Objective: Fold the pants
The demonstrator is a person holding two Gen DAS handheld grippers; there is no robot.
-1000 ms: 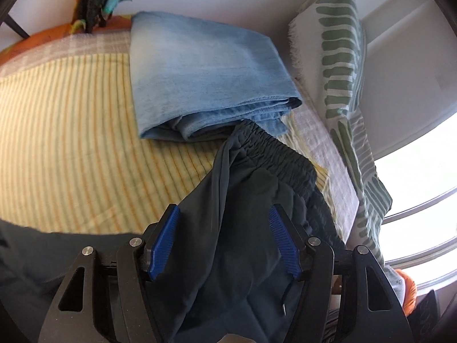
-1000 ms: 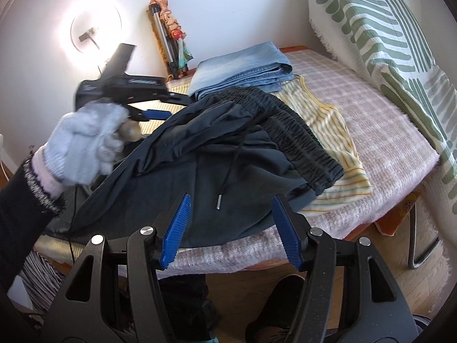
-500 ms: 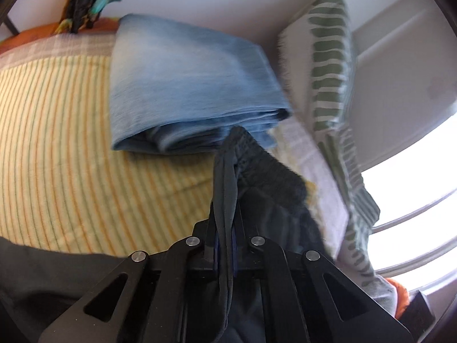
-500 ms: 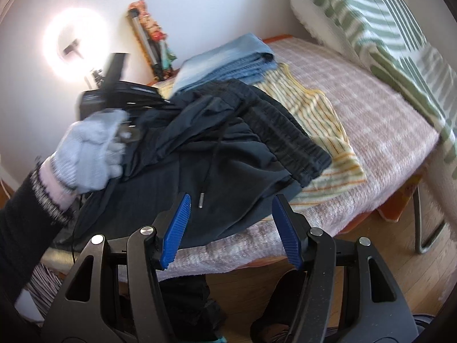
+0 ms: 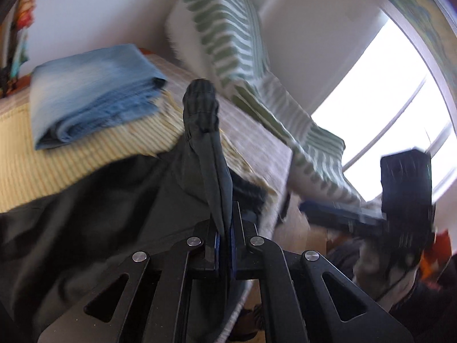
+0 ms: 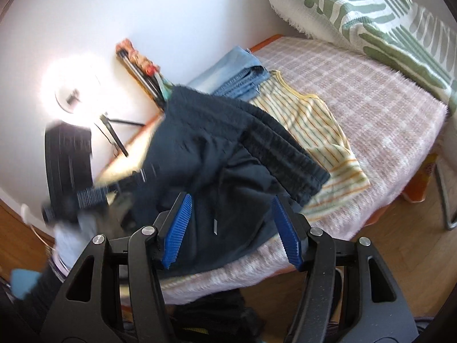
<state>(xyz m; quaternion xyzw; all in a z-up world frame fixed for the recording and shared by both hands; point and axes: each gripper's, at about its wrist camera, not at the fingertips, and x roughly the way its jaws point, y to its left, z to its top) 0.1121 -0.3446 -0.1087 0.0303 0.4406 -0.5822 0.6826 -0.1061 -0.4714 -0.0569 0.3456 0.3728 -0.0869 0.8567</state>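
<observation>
- A bed (image 6: 380, 108) with a pink checked cover stands against a white wall, a green-patterned cushion (image 6: 357, 5) at its far side.
- Dark blue elastic-waist pants (image 6: 228, 154) lie across its near edge over a yellow striped cloth (image 6: 311, 120), waistband toward the cushion.
- Left claw (image 5: 225, 245) is clamped on a pants fold; right claw (image 6: 231, 225) hovers wide, empty.

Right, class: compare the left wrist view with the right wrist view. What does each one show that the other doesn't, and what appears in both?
Only the left wrist view shows the bright window and the left gripper seen close up, shut on a fold of the dark pants.

Only the right wrist view shows the ring light, the wooden floor, the pants' drawstring, and the right gripper with its jaws open and empty.

Both show the pants, the folded jeans, the striped yellow top, the green patterned pillow and the bed.
</observation>
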